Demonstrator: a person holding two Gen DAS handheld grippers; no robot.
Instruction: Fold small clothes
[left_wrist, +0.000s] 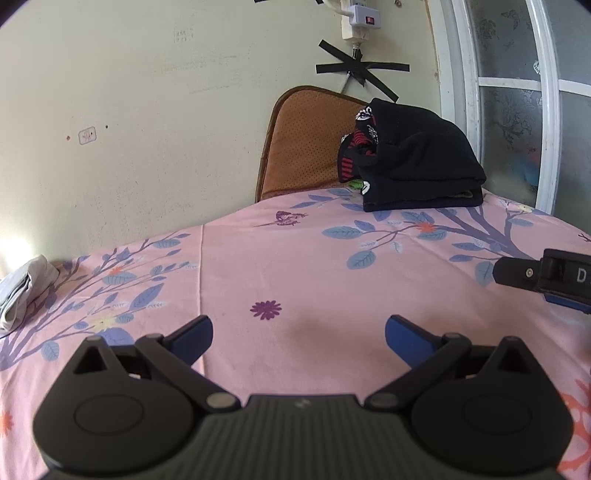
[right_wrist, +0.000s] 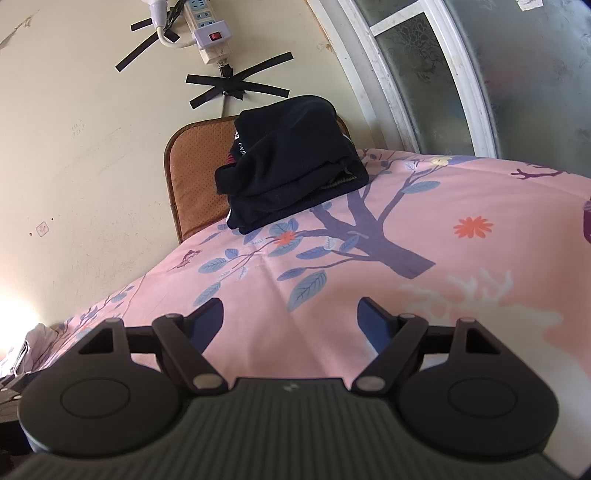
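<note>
Hovering spread and empty over the sheet (left_wrist: 295, 266), the left claw (left_wrist: 298, 334) and right claw (right_wrist: 290, 317) should reach the dark pile (left_wrist: 413, 158) ahead, pinching only its top garment.

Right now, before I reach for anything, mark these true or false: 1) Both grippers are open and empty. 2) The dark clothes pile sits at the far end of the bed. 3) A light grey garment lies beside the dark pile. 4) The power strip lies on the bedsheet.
1) True: the left gripper and right gripper are open, holding nothing.
2) True: the dark clothes pile sits at the far end, by the brown cushion.
3) False: the light grey garment lies apart, at the bed's left edge.
4) False: the power strip hangs on the wall.
</note>
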